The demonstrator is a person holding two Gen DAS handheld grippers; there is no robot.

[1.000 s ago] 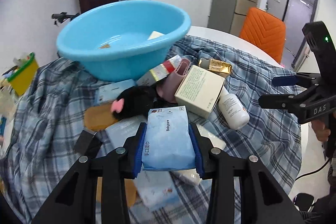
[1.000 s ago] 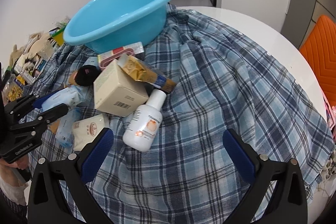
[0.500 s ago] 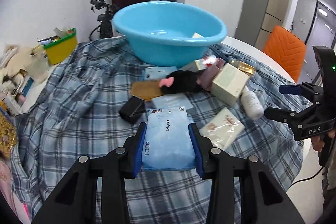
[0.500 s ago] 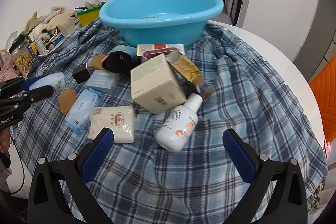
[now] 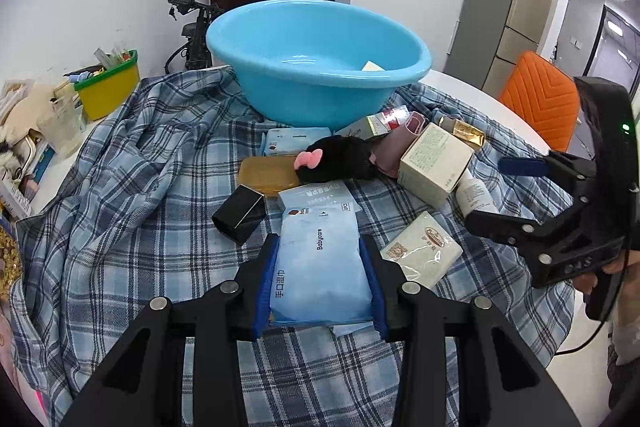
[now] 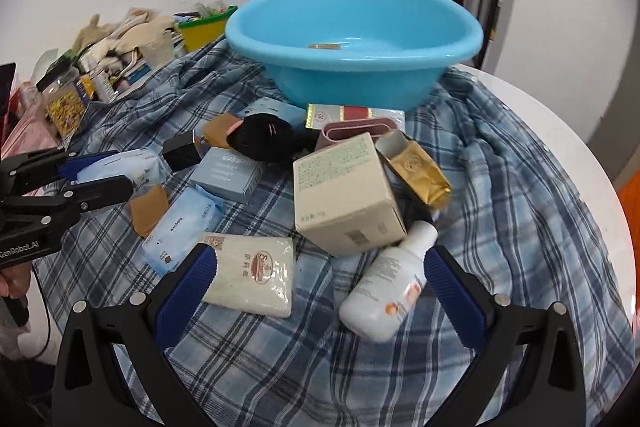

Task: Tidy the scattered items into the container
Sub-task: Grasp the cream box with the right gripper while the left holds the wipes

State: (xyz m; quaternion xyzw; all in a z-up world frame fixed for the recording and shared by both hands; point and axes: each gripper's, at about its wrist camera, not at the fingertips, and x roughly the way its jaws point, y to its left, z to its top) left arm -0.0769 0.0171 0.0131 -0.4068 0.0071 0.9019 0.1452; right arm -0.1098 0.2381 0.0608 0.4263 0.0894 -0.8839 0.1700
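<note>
My left gripper (image 5: 322,267) is shut on a light blue wet-wipes pack (image 5: 322,263) and holds it above the plaid cloth, short of the blue basin (image 5: 316,67). The basin (image 6: 352,39) holds a few small items. My right gripper (image 6: 320,279) is open, low over the cloth, with a cream tissue pack (image 6: 252,275) and a white bottle (image 6: 390,287) between its fingers. A beige box (image 6: 344,191), gold pouch (image 6: 416,171), black plush (image 6: 264,139) and blue boxes lie scattered in front of the basin.
A second wipes pack (image 6: 182,227) and a black box (image 6: 182,155) lie on the cloth. A yellow-green bin (image 5: 108,91) and clutter stand left of the table. An orange chair (image 5: 540,99) stands at the right. The white table edge (image 6: 560,131) curves right.
My left gripper has lifted the wipes pack off the pile, pulled back and now moves toward the basin. My right gripper has lowered and moved forward, closer to the tissue pack and bottle.
</note>
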